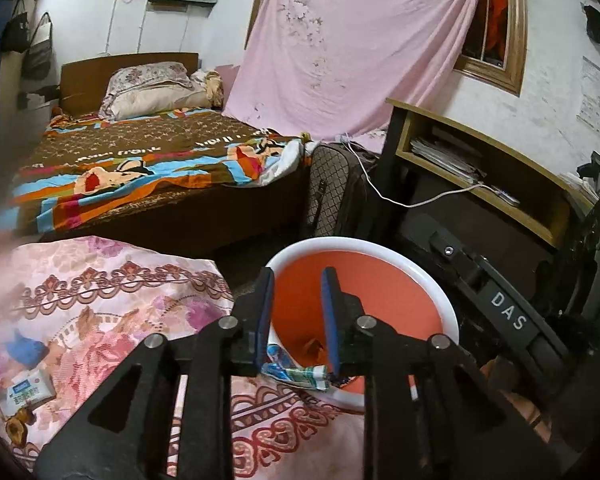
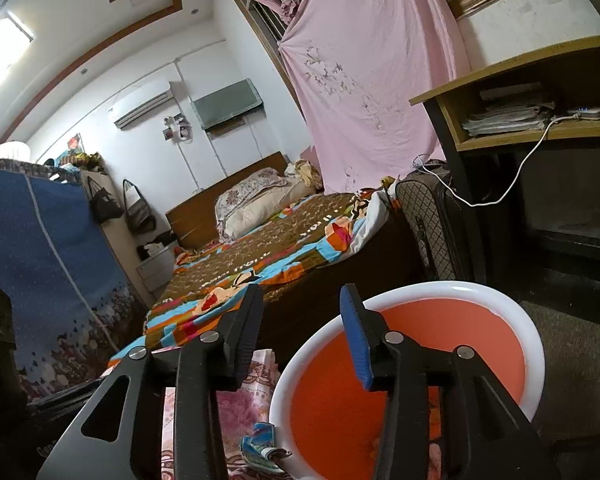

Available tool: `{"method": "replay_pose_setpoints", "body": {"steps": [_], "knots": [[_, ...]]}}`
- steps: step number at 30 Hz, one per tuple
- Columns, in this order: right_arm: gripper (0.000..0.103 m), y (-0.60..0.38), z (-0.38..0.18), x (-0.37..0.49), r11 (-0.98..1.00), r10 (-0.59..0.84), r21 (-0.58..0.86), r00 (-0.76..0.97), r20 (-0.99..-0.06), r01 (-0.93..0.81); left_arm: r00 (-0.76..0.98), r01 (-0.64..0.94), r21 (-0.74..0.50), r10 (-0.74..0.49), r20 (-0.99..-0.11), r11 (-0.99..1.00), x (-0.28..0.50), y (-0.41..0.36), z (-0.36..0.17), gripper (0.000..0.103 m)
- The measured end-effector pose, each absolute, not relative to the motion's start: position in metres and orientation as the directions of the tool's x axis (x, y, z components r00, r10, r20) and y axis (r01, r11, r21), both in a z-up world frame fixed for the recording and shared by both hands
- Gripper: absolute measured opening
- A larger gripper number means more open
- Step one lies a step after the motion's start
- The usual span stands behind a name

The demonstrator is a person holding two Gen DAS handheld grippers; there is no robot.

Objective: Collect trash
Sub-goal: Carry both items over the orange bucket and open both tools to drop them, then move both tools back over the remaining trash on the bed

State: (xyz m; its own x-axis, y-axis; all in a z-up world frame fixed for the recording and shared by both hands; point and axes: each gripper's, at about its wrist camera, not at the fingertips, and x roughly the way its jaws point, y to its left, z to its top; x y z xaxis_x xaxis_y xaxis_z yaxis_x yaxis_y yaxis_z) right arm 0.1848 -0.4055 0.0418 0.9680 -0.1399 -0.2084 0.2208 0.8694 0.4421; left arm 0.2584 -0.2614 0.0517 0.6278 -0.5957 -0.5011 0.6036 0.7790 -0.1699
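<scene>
An orange bin with a white rim (image 1: pixel 440 292) stands beside a floral-covered surface (image 1: pixel 112 300). My left gripper (image 1: pixel 298 274) hovers over the bin's near edge, its blue pads apart with nothing between them. Below its fingers a squashed blue-green tube (image 1: pixel 296 372) lies across the rim. A crumpled brown scrap (image 1: pixel 314 346) sits inside the bin. In the right wrist view my right gripper (image 2: pixel 300 292) stands open and empty at the left edge of the bin's rim (image 2: pixel 532 328), with the tube (image 2: pixel 260 446) low beside the rim.
A blue wrapper (image 1: pixel 26 350), a tissue packet (image 1: pixel 26 392) and a brown scrap (image 1: pixel 18 424) lie on the floral cloth at the left. A bed (image 1: pixel 148 168) stands behind, with a suitcase (image 1: pixel 336 196) and a desk (image 1: pixel 480 160) to the right. The right gripper's black body (image 1: pixel 508 316) is close beside the bin.
</scene>
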Motion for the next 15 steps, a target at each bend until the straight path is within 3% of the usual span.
{"method": "replay_pose_setpoints", "body": {"steps": [10,13,15], "knots": [[0.051,-0.396,0.05,0.183,0.893,-0.148,0.401,0.975,-0.168,0.205,0.708,0.526,-0.158,-0.534,-0.463,0.835,0.259,-0.233,0.06,0.035],[0.062,-0.392,0.052,0.185,0.901,-0.144,0.388,0.977,-0.156,0.195,0.736,0.494,-0.161,-0.51,-0.445,0.854,0.258,-0.221,0.064,0.042],[0.075,-0.389,0.053,0.184,0.907,-0.14,0.38,0.98,-0.138,0.183,0.759,0.465,-0.168,-0.488,-0.431,0.87,0.256,-0.21,0.065,0.046]]}}
